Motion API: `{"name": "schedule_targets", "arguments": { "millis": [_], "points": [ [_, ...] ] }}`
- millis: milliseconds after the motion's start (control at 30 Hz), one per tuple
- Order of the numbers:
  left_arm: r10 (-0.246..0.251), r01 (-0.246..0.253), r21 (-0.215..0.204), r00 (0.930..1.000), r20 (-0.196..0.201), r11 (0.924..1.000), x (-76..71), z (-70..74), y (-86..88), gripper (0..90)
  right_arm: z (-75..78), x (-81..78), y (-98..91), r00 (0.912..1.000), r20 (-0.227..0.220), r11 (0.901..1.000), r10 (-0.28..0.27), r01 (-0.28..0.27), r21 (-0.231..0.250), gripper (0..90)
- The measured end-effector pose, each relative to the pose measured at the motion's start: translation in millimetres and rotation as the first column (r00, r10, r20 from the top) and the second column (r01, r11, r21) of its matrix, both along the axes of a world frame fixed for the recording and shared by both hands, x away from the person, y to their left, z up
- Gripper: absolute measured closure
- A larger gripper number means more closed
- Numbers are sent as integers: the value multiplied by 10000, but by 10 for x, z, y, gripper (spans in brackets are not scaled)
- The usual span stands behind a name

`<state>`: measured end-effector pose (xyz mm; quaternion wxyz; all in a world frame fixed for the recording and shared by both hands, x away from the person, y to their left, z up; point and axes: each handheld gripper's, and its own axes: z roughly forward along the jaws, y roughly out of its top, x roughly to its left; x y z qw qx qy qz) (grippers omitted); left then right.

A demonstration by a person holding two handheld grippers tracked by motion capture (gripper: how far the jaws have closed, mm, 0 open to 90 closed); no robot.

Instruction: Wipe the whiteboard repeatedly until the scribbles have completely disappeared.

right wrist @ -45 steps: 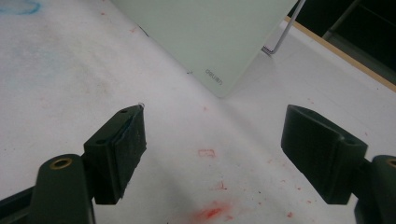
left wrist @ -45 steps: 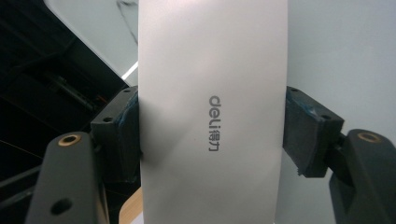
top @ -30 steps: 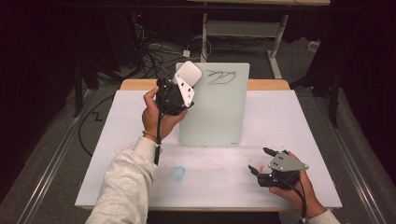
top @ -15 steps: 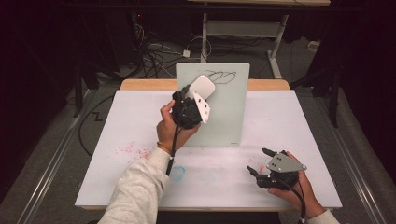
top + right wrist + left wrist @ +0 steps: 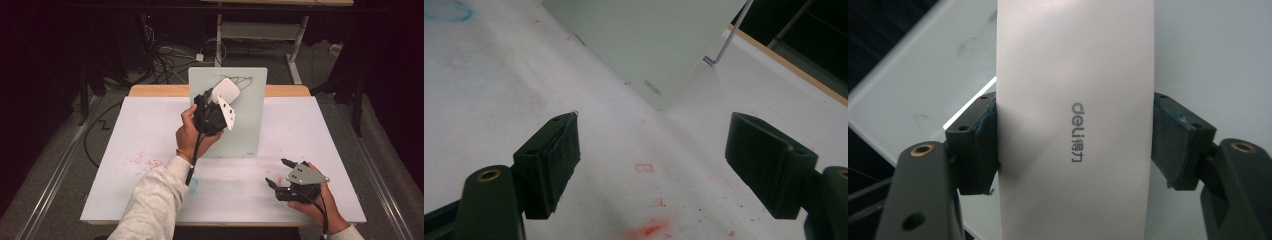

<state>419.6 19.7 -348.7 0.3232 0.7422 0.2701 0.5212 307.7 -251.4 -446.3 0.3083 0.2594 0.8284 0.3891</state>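
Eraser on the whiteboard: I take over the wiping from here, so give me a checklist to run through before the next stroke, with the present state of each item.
1. Eraser clamped between both pads of the left gripper: ok, the pads press on its two sides.
2. Eraser flat against the whiteboard: cannot tell; the high view shows it over the upper part, contact not visible.
3. Scribble left to wipe: ok, black lines remain near the top edge, right of the eraser.
4. Whiteboard propped firmly: cannot tell; a wire stand shows behind it.
5. Right gripper out of the way: ok, open, low at the table's right front.
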Motion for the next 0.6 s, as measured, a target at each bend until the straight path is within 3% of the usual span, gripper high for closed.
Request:
{"name": "schedule_targets", "arguments": {
  "millis": [300, 600],
  "points": [
    [93, -96, 120, 9997, 235, 9999, 51, 122, -78, 290, 9, 1, -19, 9999, -29, 9999, -100, 100, 116, 222],
    [-289, 271, 824, 9994, 209, 9962, -18, -58, -368, 289, 8, -3, -21, 10000, -49, 10000, -52, 53, 74, 222]
  ]
}}
